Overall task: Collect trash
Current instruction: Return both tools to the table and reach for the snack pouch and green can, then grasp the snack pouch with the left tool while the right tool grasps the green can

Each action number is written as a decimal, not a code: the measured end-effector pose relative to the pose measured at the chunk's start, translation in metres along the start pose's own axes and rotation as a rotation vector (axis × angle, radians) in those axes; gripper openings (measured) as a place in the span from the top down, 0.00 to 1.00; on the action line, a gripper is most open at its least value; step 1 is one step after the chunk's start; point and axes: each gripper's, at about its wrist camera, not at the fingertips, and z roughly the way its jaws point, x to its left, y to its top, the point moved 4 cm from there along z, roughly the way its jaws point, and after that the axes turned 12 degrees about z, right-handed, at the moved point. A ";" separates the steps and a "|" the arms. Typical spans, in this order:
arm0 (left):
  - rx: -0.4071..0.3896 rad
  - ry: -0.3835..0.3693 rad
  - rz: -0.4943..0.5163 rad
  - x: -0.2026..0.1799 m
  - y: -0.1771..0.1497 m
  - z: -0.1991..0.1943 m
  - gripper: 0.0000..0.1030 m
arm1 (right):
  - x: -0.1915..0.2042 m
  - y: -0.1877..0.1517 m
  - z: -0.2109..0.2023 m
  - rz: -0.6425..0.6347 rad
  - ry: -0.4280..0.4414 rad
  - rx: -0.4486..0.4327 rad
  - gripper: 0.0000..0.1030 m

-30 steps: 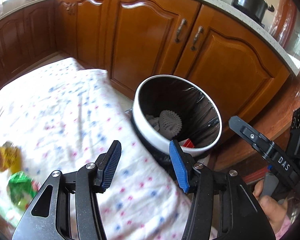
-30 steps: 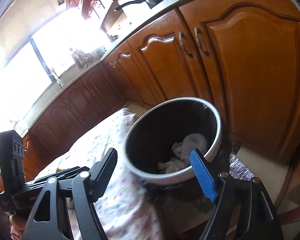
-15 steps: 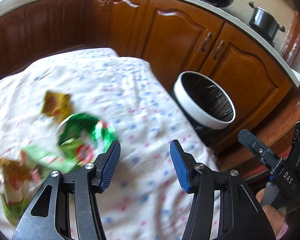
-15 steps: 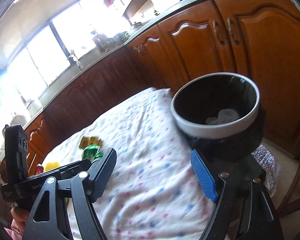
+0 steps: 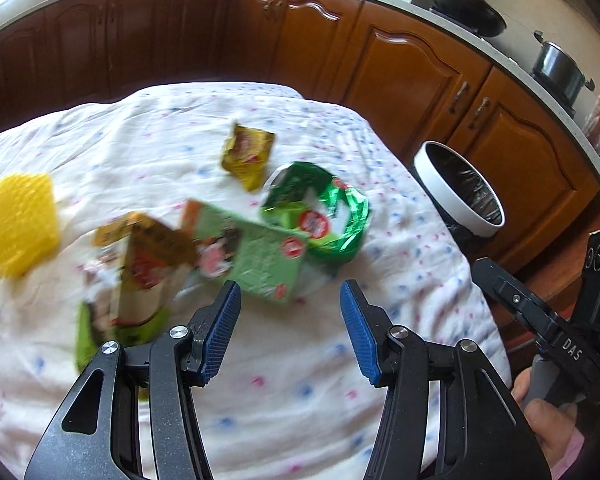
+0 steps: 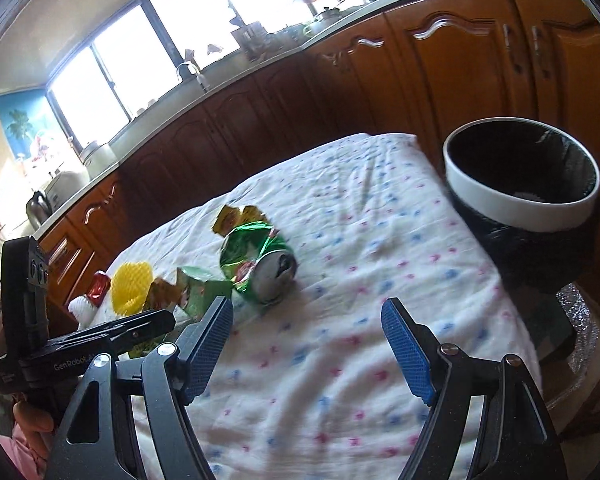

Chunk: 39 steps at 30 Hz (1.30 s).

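Trash lies on a table under a white dotted cloth point(image 5: 308, 392): a shiny green snack bag point(image 5: 320, 208) point(image 6: 256, 260), a pale green carton point(image 5: 252, 256), a small yellow-brown wrapper point(image 5: 248, 152), crumpled brown and green wrappers point(image 5: 140, 272) and a yellow foam net point(image 5: 18, 224) point(image 6: 130, 288). My left gripper point(image 5: 290, 320) hangs open just in front of the carton, nothing between its blue pads. My right gripper point(image 6: 306, 344) is open wide over bare cloth, to the right of the green bag. A white-rimmed bin with a black liner point(image 5: 460, 192) point(image 6: 520, 184) stands beside the table's far right corner.
Brown kitchen cabinets point(image 5: 400, 68) run behind the table and the bin. Pots point(image 5: 560, 64) sit on the counter above. A red item point(image 6: 100, 284) and a white one lie at the table's far left. Each hand-held gripper shows at the edge of the other's view.
Both views have swung away from the bin toward the trash pile on the cloth. The bin slid to the right edge, and the wrappers came into view ahead of the open jaws.
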 end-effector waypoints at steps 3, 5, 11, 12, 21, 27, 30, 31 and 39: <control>-0.004 0.015 -0.023 0.013 -0.010 -0.008 0.49 | 0.012 -0.006 0.006 -0.015 0.019 0.024 0.24; -0.004 0.024 -0.035 0.022 -0.015 -0.012 0.49 | 0.019 -0.012 0.011 -0.028 0.036 0.045 0.24; -0.008 0.063 -0.054 0.042 -0.027 -0.023 0.49 | 0.035 -0.020 0.019 -0.067 0.049 0.070 0.24; -0.010 0.070 -0.057 0.045 -0.028 -0.025 0.49 | 0.036 -0.019 0.021 -0.073 0.049 0.071 0.24; -0.012 0.135 -0.090 0.080 -0.031 -0.030 0.50 | 0.044 0.015 0.048 -0.124 0.038 0.056 0.24; 0.024 0.124 -0.078 0.085 -0.031 -0.015 0.55 | 0.037 0.041 0.097 -0.126 0.011 0.120 0.24; 0.054 0.119 -0.063 0.086 -0.032 -0.005 0.59 | 0.033 0.045 0.122 -0.125 0.011 0.190 0.26; 0.061 0.114 -0.061 0.086 -0.032 -0.003 0.59 | 0.033 0.043 0.129 -0.126 0.016 0.219 0.27; 0.062 0.055 -0.097 0.097 -0.032 0.003 0.91 | 0.037 0.033 0.116 -0.130 0.060 0.238 0.69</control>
